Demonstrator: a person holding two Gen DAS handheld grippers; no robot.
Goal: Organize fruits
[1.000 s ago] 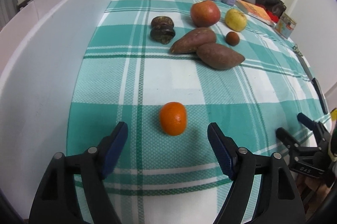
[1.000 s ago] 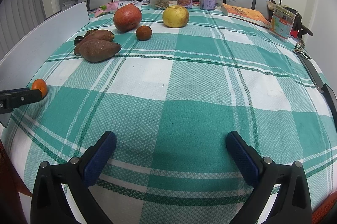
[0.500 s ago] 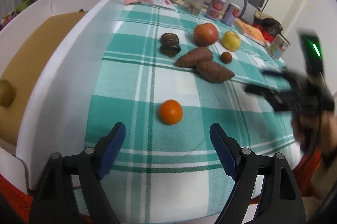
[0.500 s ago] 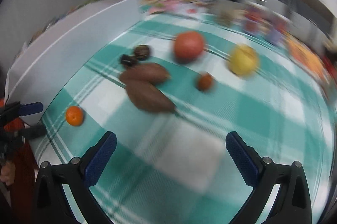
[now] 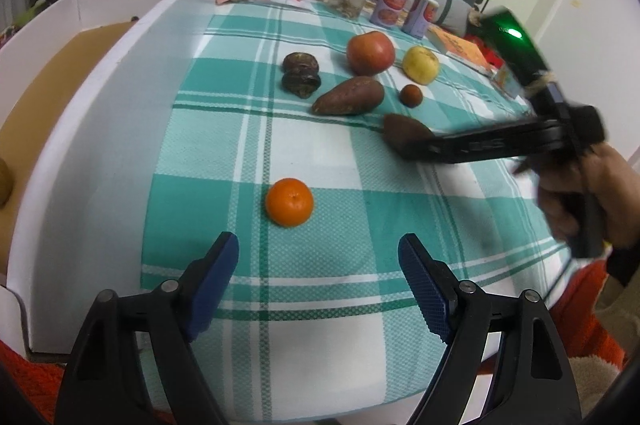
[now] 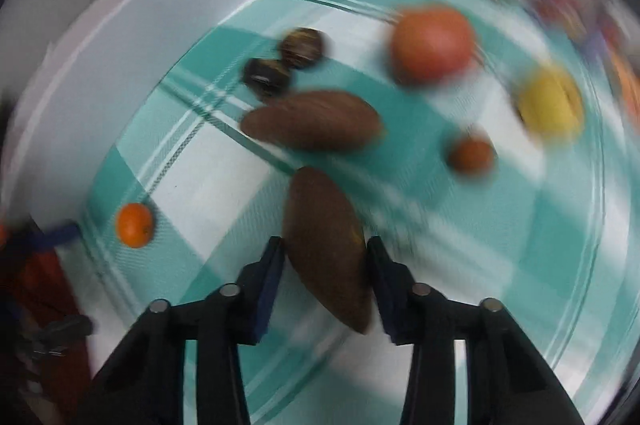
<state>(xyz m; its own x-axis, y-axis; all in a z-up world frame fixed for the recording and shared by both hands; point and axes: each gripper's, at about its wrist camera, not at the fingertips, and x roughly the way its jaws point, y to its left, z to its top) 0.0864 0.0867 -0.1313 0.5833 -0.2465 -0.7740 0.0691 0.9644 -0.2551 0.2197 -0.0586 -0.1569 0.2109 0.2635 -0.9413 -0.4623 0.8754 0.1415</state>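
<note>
We see the nearer sweet potato (image 6: pixel 326 245), brown and spindle-shaped, lying lengthwise between the blue pads of our right gripper (image 6: pixel 325 261); its jaws are closing and the pads look to be touching its flanks. At its 12 o'clock lies a second sweet potato (image 6: pixel 314 125), with two dark shrivelled fruits (image 6: pixel 284 63) at 11, a red apple (image 6: pixel 432 43) at 1 and a yellow apple (image 6: pixel 550 103) and small brown fruit (image 6: pixel 470 153) at 2. The mandarin (image 5: pixel 289 202) sits at 12 o'clock from our left gripper (image 5: pixel 318 275), whose jaws are spread with nothing between them.

At 9 o'clock stands a white-walled box (image 5: pixel 92 129) with a brown floor; a rounded greenish thing (image 5: pixel 3 181) lies in it, mostly cut off.

The checked cloth (image 5: pixel 360 265) lies bare between mandarin and sweet potatoes, and around the left gripper.
</note>
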